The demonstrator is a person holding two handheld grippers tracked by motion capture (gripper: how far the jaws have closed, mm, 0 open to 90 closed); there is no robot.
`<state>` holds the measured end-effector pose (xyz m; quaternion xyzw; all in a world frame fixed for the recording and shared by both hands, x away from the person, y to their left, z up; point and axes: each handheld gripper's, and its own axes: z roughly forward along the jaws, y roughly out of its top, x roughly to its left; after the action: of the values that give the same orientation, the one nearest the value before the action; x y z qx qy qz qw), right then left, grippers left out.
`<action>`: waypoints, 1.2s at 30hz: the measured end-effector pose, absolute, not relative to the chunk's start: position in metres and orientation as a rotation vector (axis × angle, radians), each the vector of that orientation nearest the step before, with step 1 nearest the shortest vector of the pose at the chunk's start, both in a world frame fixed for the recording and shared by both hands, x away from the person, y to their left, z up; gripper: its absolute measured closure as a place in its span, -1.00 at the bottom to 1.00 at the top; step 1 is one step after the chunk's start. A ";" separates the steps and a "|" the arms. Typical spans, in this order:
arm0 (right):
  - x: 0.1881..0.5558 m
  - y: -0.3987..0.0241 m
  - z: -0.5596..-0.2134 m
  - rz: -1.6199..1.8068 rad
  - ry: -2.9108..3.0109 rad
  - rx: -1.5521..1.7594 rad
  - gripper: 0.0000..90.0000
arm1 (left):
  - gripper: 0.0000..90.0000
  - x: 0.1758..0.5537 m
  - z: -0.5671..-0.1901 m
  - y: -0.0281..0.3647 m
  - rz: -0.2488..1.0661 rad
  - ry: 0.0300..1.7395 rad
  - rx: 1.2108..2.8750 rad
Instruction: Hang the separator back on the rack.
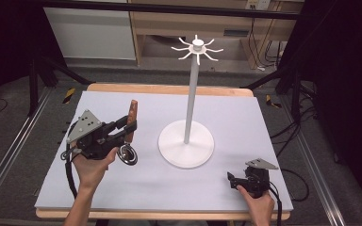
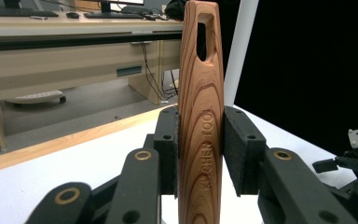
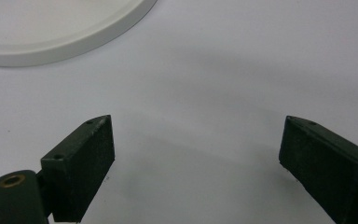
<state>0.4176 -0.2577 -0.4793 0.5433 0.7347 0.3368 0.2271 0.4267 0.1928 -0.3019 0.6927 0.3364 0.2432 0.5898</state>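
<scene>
Wooden and brown, the kitchen tool's handle (image 2: 200, 121) is standing straight up in the middle of the left gripper view, and your left gripper (image 2: 199, 140) is squeezing it from both sides. Each black jaw pad is pressing flat on the wood. You can read the words "KITCHEN TOOL" cut into the handle, and a long hole is sitting near its top.

In the high view, your left gripper (image 1: 125, 128) is sitting in the left middle of the frame, over the white table (image 1: 245, 117). The handle (image 1: 132, 118) is poking up and a bit toward the back of the table. A shiny metal part (image 1: 127, 154) of the tool is hanging below the gripper, close to the table top; you cannot tell if it is touching. Your left hand (image 1: 93, 165) is coming up from the bottom of the frame and wrapping around the back of the gripper, with the grey three-cornered plate on top.

A white stand (image 1: 186, 141) with a round base, a tall thin pole and little hooks on top is standing in the middle of the table, just to the right of the tool.

Your right gripper (image 1: 231, 178) is sitting in the lower right of the high view, low over the table and pointing left, well apart from the tool. Your right hand (image 1: 259, 203) is holding it from behind. In the right gripper view, its two jaws are spread wide with bare table between them, and the edge of the stand's base (image 3: 74, 37) is curving across the upper left.
</scene>
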 end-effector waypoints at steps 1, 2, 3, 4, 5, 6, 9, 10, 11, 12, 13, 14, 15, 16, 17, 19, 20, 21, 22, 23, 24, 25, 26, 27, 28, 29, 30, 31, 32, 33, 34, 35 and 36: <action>0.418 -0.258 -0.479 0.927 2.023 1.495 -0.76 | 0.50 0.427 -0.299 0.192 0.565 0.780 1.610; 0.418 -0.258 -0.479 0.927 2.022 1.493 -0.76 | 0.50 0.427 -0.297 0.191 0.566 0.776 1.611; 0.418 -0.258 -0.479 0.931 2.022 1.489 -0.76 | 0.50 0.427 -0.295 0.190 0.569 0.772 1.612; 0.418 -0.258 -0.479 0.931 2.022 1.489 -0.76 | 0.50 0.427 -0.293 0.189 0.573 0.768 1.612; 0.418 -0.258 -0.479 0.932 2.019 1.495 -0.76 | 0.50 0.427 -0.291 0.188 0.578 0.763 1.614; 0.418 -0.257 -0.479 0.932 2.019 1.496 -0.76 | 0.50 0.427 -0.289 0.186 0.580 0.760 1.616; 0.418 -0.257 -0.478 0.942 2.013 1.501 -0.76 | 0.50 0.426 -0.285 0.183 0.585 0.752 1.618; 0.418 -0.258 -0.478 0.943 2.011 1.498 -0.76 | 0.50 0.427 -0.284 0.182 0.587 0.750 1.621; 0.417 -0.259 -0.478 0.957 2.008 1.496 -0.76 | 0.50 0.427 -0.282 0.180 0.590 0.746 1.626; 0.417 -0.259 -0.478 0.957 2.008 1.496 -0.76 | 0.50 0.427 -0.282 0.180 0.590 0.746 1.626; 0.417 -0.258 -0.478 0.962 1.989 1.509 -0.77 | 0.50 0.427 -0.281 0.179 0.595 0.742 1.633; 0.417 -0.258 -0.478 0.962 1.989 1.509 -0.77 | 0.50 0.427 -0.281 0.179 0.595 0.742 1.633; 0.417 -0.260 -0.477 0.979 1.981 1.501 -0.78 | 0.50 0.427 -0.280 0.178 0.594 0.741 1.631; 0.417 -0.260 -0.477 0.979 1.981 1.501 -0.78 | 0.50 0.428 -0.279 0.178 0.597 0.736 1.634; 0.417 -0.260 -0.477 0.982 1.972 1.503 -0.79 | 0.50 0.428 -0.279 0.177 0.596 0.738 1.631; 0.417 -0.260 -0.477 0.990 1.962 1.503 -0.79 | 0.50 0.428 -0.278 0.176 0.598 0.734 1.634; 0.417 -0.260 -0.477 0.997 1.956 1.513 -0.79 | 0.50 0.429 -0.278 0.176 0.598 0.736 1.631; 0.417 -0.260 -0.477 1.002 1.953 1.519 -0.79 | 0.50 0.429 -0.277 0.176 0.598 0.736 1.632; 0.417 -0.261 -0.478 0.999 1.951 1.518 -0.79 | 0.50 0.429 -0.277 0.176 0.598 0.738 1.632; 0.417 -0.262 -0.478 1.000 1.944 1.516 -0.79 | 0.50 0.430 -0.276 0.176 0.599 0.738 1.634; 0.417 -0.262 -0.478 1.013 1.927 1.532 -0.79 | 0.50 0.431 -0.275 0.176 0.598 0.737 1.632; 0.417 -0.262 -0.478 1.013 1.927 1.532 -0.79 | 0.50 0.431 -0.275 0.176 0.598 0.737 1.632; 0.417 -0.263 -0.478 1.014 1.921 1.529 -0.80 | 0.50 0.431 -0.274 0.176 0.596 0.738 1.631; 0.417 -0.263 -0.478 1.018 1.919 1.531 -0.80 | 0.50 0.431 -0.273 0.176 0.595 0.738 1.629; 0.418 -0.263 -0.478 1.017 1.915 1.530 -0.80 | 0.50 0.432 -0.272 0.176 0.596 0.737 1.627; 0.418 -0.263 -0.479 1.017 1.911 1.531 -0.80 | 0.50 0.432 -0.270 0.176 0.598 0.735 1.626; 0.418 -0.262 -0.479 1.019 1.906 1.536 -0.80 | 0.50 0.432 -0.270 0.176 0.599 0.737 1.624; 0.420 -0.261 -0.480 1.015 1.912 1.534 -0.81 | 0.50 0.433 -0.269 0.176 0.600 0.734 1.623; 0.420 -0.261 -0.480 1.015 1.912 1.534 -0.81 | 0.50 0.433 -0.268 0.176 0.599 0.734 1.625; 0.420 -0.261 -0.480 1.010 1.910 1.536 -0.81 | 0.50 0.434 -0.267 0.176 0.594 0.735 1.621; 0.420 -0.260 -0.480 1.013 1.909 1.536 -0.81 | 0.50 0.434 -0.266 0.176 0.594 0.733 1.622; 0.420 -0.260 -0.480 1.013 1.912 1.532 -0.81 | 0.50 0.435 -0.265 0.176 0.592 0.734 1.624; 0.420 -0.259 -0.480 1.013 1.913 1.532 -0.81 | 0.50 0.436 -0.265 0.175 0.590 0.735 1.621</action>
<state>0.4201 -0.2594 -0.4798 0.5605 0.6998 0.3707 0.2422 0.4360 0.1748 -0.2645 0.6970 0.3159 0.2535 0.5917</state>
